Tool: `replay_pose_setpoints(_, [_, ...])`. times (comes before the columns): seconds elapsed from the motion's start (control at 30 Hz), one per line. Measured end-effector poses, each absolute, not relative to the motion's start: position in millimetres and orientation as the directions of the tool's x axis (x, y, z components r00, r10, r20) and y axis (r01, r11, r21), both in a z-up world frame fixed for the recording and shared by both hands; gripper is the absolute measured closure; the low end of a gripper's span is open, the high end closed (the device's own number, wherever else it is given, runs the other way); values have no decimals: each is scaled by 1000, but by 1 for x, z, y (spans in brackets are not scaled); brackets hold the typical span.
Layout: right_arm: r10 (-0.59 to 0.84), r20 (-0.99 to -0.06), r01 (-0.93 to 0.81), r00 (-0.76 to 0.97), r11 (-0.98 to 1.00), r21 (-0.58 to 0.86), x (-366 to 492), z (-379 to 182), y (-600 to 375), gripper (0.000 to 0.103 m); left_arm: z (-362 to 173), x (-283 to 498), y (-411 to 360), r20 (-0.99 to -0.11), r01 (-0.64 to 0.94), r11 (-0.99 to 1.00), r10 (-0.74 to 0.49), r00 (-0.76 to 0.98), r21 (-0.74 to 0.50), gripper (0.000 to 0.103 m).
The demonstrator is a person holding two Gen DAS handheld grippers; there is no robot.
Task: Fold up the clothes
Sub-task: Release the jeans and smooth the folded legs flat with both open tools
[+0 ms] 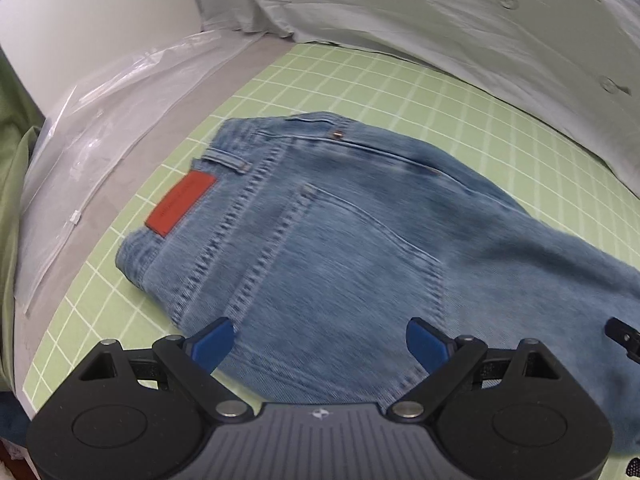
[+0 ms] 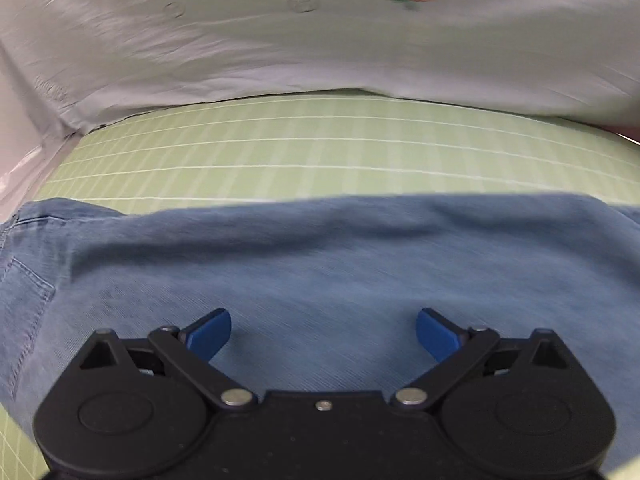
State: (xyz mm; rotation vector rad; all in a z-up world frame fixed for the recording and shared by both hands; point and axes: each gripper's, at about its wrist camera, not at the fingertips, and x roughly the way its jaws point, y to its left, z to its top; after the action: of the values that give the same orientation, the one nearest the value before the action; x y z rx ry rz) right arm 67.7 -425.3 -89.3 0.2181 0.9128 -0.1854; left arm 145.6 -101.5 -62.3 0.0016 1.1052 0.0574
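Observation:
Light blue jeans (image 1: 340, 240) lie folded lengthwise on a green grid mat (image 1: 360, 80), back side up, with a red waistband patch (image 1: 182, 204) and a back pocket showing. My left gripper (image 1: 320, 344) is open and empty, hovering just above the seat of the jeans near the waistband. In the right wrist view the jeans leg (image 2: 320, 264) stretches across the mat (image 2: 280, 152). My right gripper (image 2: 324, 334) is open and empty just above the leg. A bit of the right gripper (image 1: 624, 334) shows at the left view's right edge.
A pale grey shirt (image 2: 280, 40) with buttons and orange carrot prints lies along the far side of the mat, also in the left wrist view (image 1: 440, 12). A clear plastic bag (image 1: 100, 120) lies on the grey table at left, beside green cloth (image 1: 12, 160).

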Motion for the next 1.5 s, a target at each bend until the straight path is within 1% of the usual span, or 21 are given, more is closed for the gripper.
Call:
replay_pose_setpoints(0.1, [-43,-814,204,579,975,93,117,-105,-405,2,-77,170,-83,-906,-71,997,43,420,14,9])
replay_pose_setpoints(0.17, [-73,-819,203,570,978,54,144,-114,-401,0,-87,186,-74,-914,-79,997,46,402,15,9])
replay_pose_setpoints(0.23, [-123,-817,219,563,976,4,165,-117,-396,0,-95,199,-67,-920,-77,997,28,392,-3,4])
replay_pose_setpoints(0.3, [-114,-808,206,578,978,10,178,-118,-394,0,-99,204,-66,-915,-64,998,7,403,-21,1])
replay_pose_setpoints(0.43, [-96,-822,224,562,974,40,185,-117,-399,0,-98,200,-73,-906,-47,999,22,422,3,0])
replay_pose_setpoints(0.6, [-135,-797,252,589,967,23,135,-100,-400,0,-82,176,-63,-890,-89,995,9,455,-36,0])
replay_pose_setpoints(0.73, [-175,-787,332,591,943,40,66,-92,-410,0,-66,151,-57,-876,-97,995,12,482,-39,0])
replay_pose_setpoints(0.9, [-254,-789,385,560,923,-24,-18,-92,-412,0,-51,119,-62,-867,-57,997,-15,498,-50,0])
replay_pose_setpoints(1.07, [-272,-811,442,519,897,-18,-76,-104,-409,0,-44,88,-71,-862,27,999,-44,504,-35,0])
replay_pose_setpoints(1.2, [-307,-831,441,465,893,-83,-92,-123,-398,0,-43,67,-71,-863,84,996,-47,504,-6,0])
replay_pose_setpoints(1.3, [-313,-822,440,475,894,-85,-90,-130,-393,0,-38,63,-64,-858,82,997,-36,513,7,0])
replay_pose_setpoints(1.4, [-318,-795,456,516,888,-60,-81,-123,-393,0,-32,61,-56,-849,65,998,-21,528,15,0])
replay_pose_setpoints(1.5, [-311,-774,421,551,905,-64,-60,-117,-390,0,-29,61,-50,-845,49,999,-14,535,14,0])
